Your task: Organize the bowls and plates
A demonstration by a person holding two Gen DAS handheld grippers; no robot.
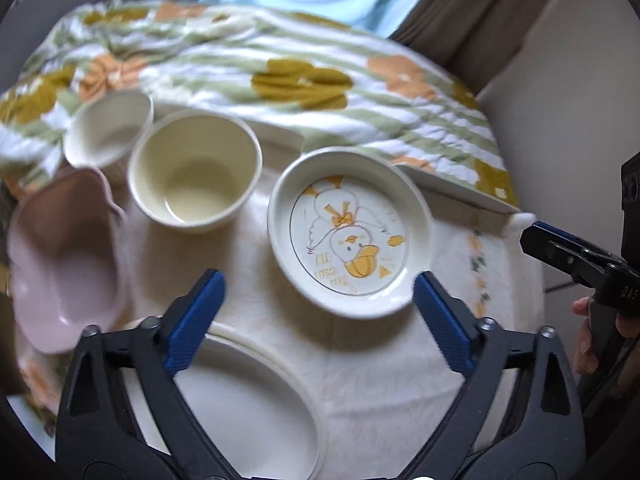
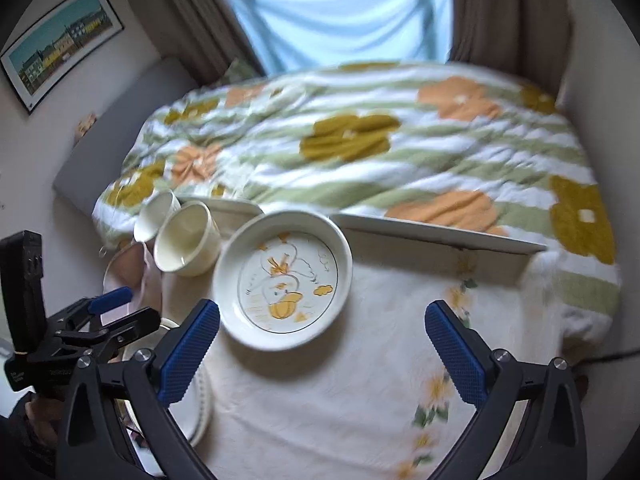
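Now, step: we hold nothing, between pickups.
Left gripper (image 1: 318,300): jaws spread, empty.
Right gripper (image 2: 322,344): jaws spread, empty.
Duck plate (image 1: 350,232): just ahead of both jaws.
Next: we judge stacking needs a rim grip.

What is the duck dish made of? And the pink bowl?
Duck dish: probably glazed ceramic, since it is glossy white with a printed picture, though it might be melamine. Pink bowl: smooth, with a soft sheen and a wavy rim; ceramic or plastic, the blur leaves it open.

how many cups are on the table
2, both cream and side by side at the table's far left: the larger cup beside the duck dish, the smaller cup behind it. Others may be hidden.
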